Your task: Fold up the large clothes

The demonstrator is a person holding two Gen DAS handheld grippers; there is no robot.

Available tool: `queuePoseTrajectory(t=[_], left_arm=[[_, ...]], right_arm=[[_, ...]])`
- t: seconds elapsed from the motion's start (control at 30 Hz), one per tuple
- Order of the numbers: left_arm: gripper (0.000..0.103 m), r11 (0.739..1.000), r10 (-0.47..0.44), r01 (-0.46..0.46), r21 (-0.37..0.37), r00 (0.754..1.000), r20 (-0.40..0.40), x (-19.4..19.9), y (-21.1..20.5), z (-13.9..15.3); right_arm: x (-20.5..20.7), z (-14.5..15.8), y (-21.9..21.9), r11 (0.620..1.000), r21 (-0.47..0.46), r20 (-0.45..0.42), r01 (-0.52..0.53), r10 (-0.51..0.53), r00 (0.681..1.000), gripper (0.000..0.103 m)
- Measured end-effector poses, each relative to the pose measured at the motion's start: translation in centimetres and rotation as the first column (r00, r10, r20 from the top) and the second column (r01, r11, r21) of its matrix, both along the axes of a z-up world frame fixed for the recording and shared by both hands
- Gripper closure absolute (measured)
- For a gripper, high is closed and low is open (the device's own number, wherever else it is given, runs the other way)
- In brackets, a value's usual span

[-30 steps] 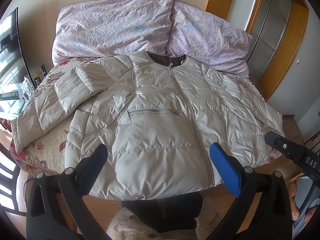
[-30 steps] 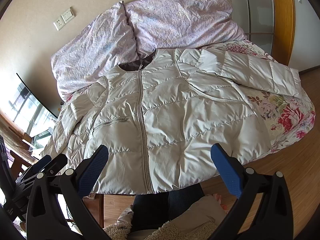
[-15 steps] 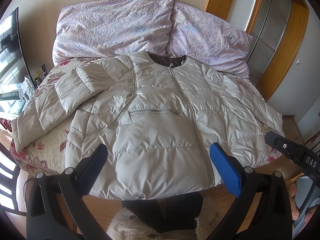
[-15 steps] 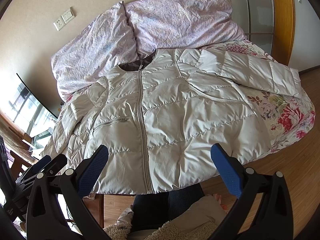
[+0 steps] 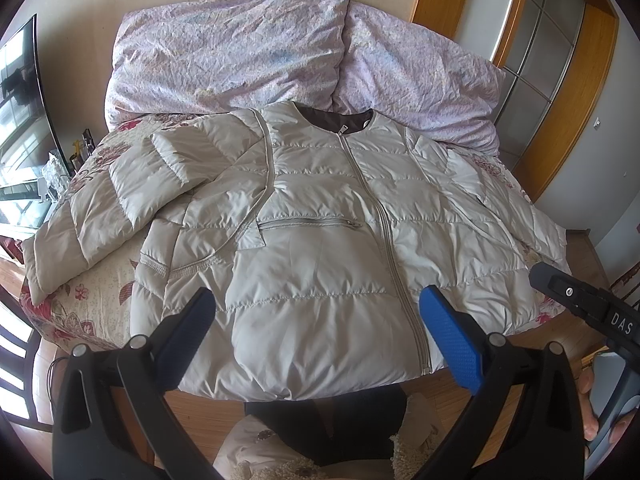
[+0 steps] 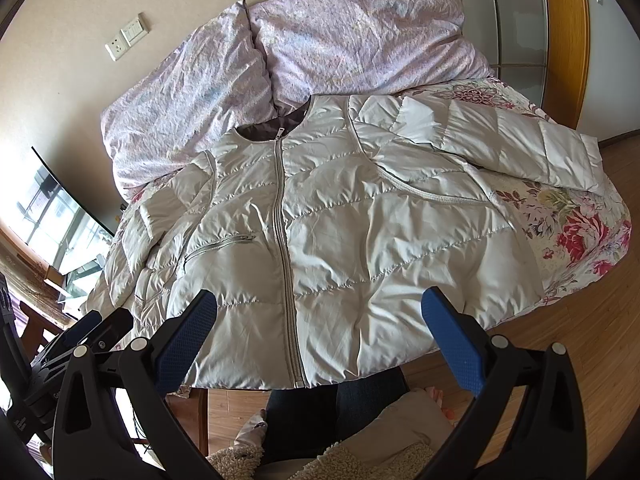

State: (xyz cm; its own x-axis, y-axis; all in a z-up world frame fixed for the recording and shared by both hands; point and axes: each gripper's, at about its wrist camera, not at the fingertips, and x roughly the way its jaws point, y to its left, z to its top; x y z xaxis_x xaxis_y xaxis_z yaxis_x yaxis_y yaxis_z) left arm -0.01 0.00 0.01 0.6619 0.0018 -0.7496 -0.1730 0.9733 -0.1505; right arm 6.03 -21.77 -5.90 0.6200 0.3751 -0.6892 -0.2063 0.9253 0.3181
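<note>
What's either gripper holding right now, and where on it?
Nothing. The left gripper and right gripper are both open, short of the jacket, which lies flat and zipped on the bed.

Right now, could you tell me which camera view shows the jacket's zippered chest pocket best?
The left wrist view: the chest pocket zipper lies near frame centre, running level and fully visible, pull included. In the right wrist view the same zipper sits off to the left, foreshortened and slanted among folds of the puffer jacket.

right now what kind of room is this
Most likely a bedroom at home: two big lilac pillows lean on the wall behind a floral quilt where the padded jacket lies flat, with wooden flooring beside it.
</note>
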Motion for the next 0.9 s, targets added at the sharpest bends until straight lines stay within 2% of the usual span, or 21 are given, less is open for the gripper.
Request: queuePoseTrajectory(t=[0.9], left_arm=[[0.002, 1.0, 0.003, -0.003, 0.002, 1.0, -0.005, -0.23, 0.32, -0.29]], right_arm=[[0.63, -0.04, -0.04, 1.0, 0.001, -0.004, 0.0, 0.0, 1.0, 0.001]])
